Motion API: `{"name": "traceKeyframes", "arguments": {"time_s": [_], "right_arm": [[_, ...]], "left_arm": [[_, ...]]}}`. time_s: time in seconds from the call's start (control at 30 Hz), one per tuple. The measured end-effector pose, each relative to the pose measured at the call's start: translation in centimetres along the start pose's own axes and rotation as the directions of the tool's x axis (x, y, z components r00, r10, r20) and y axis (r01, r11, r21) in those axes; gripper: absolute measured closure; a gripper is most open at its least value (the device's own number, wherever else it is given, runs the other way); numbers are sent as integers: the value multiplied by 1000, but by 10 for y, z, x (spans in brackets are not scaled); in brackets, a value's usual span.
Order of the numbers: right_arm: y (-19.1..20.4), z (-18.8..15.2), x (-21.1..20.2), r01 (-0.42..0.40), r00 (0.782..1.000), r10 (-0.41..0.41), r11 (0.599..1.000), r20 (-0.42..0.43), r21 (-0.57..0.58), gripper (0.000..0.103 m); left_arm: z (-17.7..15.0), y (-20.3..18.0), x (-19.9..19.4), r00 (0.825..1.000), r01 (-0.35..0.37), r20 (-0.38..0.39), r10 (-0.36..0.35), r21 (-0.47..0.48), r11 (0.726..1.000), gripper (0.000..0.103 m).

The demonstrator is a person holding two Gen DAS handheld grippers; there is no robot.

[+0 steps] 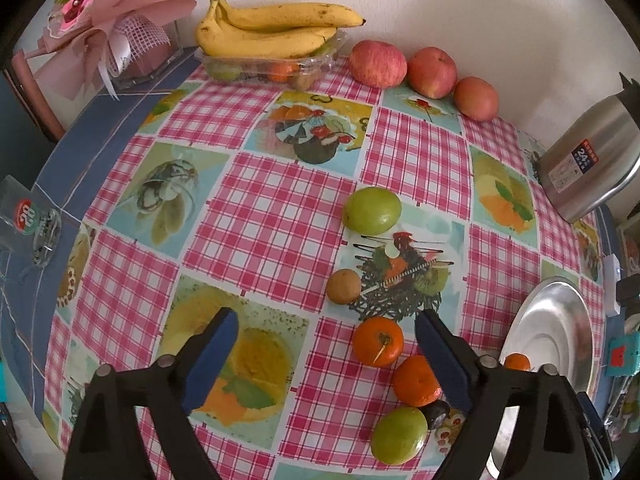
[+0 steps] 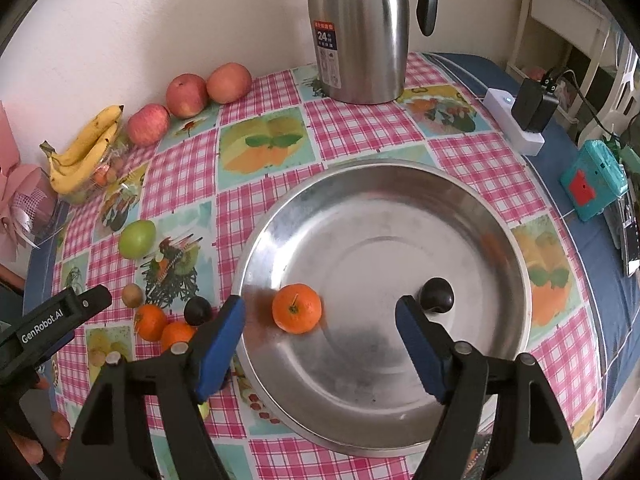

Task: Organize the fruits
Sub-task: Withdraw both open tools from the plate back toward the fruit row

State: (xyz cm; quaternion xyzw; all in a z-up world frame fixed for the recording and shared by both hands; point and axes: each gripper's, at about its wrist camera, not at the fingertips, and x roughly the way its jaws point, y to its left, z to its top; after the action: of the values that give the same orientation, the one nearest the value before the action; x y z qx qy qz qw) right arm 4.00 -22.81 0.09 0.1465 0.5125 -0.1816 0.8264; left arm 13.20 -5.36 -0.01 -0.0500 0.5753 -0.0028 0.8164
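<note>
Steel is gleaming under the right gripper [image 2: 320, 320], whose blue fingers [image 2: 220, 340] are standing wide apart and holding nothing; a tangerine [image 2: 297, 309] is lying free in the metal dish [image 2: 400, 420] between them, nearer the left finger, and a dark plum [image 2: 437, 294] is resting just beyond the right fingertip. Both look already delivered.

Over the loose fruit the left gripper [image 1: 326, 334] is hanging just as wide and just as empty. An orange tangerine with a stem [image 1: 378, 341] is sitting just inside its right finger, a second tangerine [image 1: 416, 380] is touching that finger lower down, and a green fruit [image 1: 399, 435] is lying nearer the wrist. A small brown fruit [image 1: 343, 286] and another green one [image 1: 372, 210] are lying beyond the fingertips.

To do this pick well, I would be centring the stemmed tangerine between the pads before closing, so the neighbour is not getting nudged and rolling.

Underneath, a pink checked tablecloth [image 1: 272, 208] is covering the table. Bananas [image 1: 272, 28] on a clear tray, three red apples [image 1: 378, 63] and a steel jug [image 2: 360, 28] are lining the pale wall.
</note>
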Motion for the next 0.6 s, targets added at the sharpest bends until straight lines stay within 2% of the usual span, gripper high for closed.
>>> {"name": "traceKeyframes", "arguments": {"time_s": [0.13, 0.17, 0.2, 0.27, 0.6], "right_arm": [[-1, 0, 2, 3, 1000, -3, 1000, 0, 0, 25], [-1, 0, 3, 7, 1000, -7, 1000, 2, 1, 21], [-1, 0, 3, 11, 1000, -11, 1000, 4, 1, 8], [-3, -1, 3, 13, 1000, -13, 1000, 17, 6, 0], [3, -3, 3, -40, 998, 40, 999, 43, -6, 0]], "left_arm": [[-1, 1, 1, 1000, -4, 12, 4, -6, 1000, 0], [-1, 1, 0, 1000, -9, 23, 9, -9, 1000, 0], [-1, 2, 0, 1000, -14, 28, 14, -12, 1000, 0], [-2, 4, 0, 999, -16, 37, 17, -19, 1000, 0], [-4, 1, -13, 992, -9, 128, 6, 19, 1000, 0]]}}
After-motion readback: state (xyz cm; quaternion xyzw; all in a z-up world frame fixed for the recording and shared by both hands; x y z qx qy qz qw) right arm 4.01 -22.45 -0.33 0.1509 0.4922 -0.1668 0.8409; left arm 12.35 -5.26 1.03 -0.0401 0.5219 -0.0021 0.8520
